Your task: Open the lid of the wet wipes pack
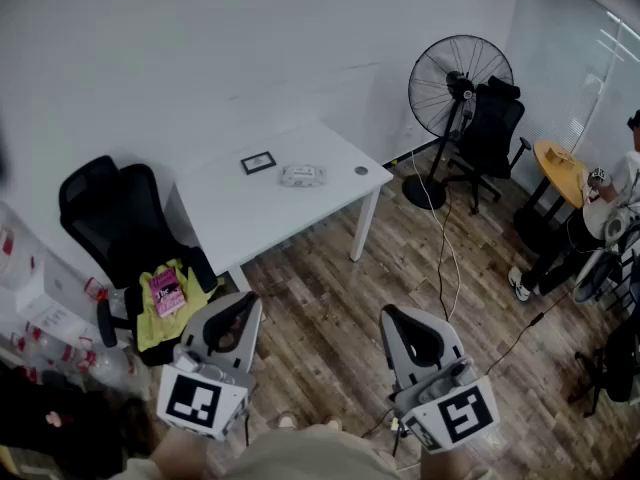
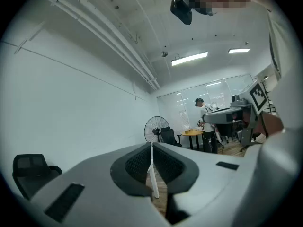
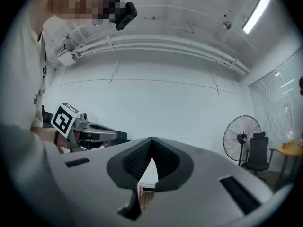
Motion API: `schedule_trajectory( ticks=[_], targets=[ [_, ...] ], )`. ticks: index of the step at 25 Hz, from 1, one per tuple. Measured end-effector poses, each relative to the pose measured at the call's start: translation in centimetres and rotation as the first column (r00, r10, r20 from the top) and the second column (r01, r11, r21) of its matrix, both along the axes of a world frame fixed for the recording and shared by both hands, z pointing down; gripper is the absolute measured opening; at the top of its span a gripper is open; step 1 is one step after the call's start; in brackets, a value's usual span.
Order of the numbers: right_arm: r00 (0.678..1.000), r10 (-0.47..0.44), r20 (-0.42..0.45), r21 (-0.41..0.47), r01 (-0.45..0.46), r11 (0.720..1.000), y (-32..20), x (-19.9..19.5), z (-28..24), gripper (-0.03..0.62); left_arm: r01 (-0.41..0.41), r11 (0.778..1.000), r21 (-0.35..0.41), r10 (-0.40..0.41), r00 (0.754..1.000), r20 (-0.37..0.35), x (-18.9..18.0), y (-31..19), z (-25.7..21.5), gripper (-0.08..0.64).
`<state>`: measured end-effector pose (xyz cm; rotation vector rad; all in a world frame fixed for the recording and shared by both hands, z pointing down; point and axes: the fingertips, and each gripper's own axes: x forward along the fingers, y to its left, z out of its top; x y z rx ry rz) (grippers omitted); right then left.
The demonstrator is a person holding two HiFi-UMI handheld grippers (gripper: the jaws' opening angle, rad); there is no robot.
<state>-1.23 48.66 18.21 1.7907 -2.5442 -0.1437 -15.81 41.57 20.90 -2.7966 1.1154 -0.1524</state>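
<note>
The wet wipes pack [image 1: 301,175] lies flat near the middle of a white table [image 1: 240,218], well apart from both grippers. It is so small in the head view that I cannot tell for certain how its lid sits, though nothing looks raised, so the lid is probably shut. A small black-framed card [image 1: 258,163] lies just beside the pack on one side and a small grey disc [image 1: 361,170] on the other.

By my reading the task has not begun. The person stands back on the wood floor [image 1: 330,308], and everything is left to do: walking up to the table, steadying the pack and lifting the lid.

The left gripper [image 1: 240,308] and the right gripper [image 1: 400,320] are held level and point toward the table. Each has its jaws closed together at the tips, with nothing between them.

Only the head view shows the pack and the table top. It also shows a black office chair [image 1: 110,218] with a yellow cloth [image 1: 165,313] on it.

The left gripper view looks past its jaws to a pedestal fan [image 2: 156,128], a person [image 2: 204,119] standing at a yellow round table [image 2: 191,133], and the other gripper off to the side. The right gripper view shows mostly bare wall and the fan.
</note>
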Motion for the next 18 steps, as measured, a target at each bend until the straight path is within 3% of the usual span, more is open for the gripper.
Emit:
schedule_trajectory(
  ticks=[14, 15, 16, 18],
  targets=[
    [1.000, 0.014, 0.011, 0.039, -0.015, 0.999, 0.7, 3.2, -0.4, 0.028, 0.021, 0.999, -0.030, -0.021, 1.000, -0.007, 2.3, 1.1, 0.2, 0.029],
    [1.000, 0.030, -0.002, 0.039, -0.030, 0.999, 0.8, 3.5, -0.3, 0.069, 0.019, 0.999, -0.031, -0.020, 1.000, -0.008, 2.5, 1.3, 0.1, 0.029],
    [0.998, 0.053, -0.023, 0.041, -0.052, 0.998, 0.9, 4.0, -0.1, 0.159, 0.018, 0.999, -0.031, -0.018, 1.000, -0.008, 2.8, 1.5, 0.1, 0.029],
    [0.996, 0.084, -0.040, 0.044, -0.083, 0.996, 1.3, 4.9, 0.2, 0.186, 0.019, 0.999, -0.030, -0.019, 1.000, -0.003, 3.3, 1.9, 0.1, 0.030]
  ],
)
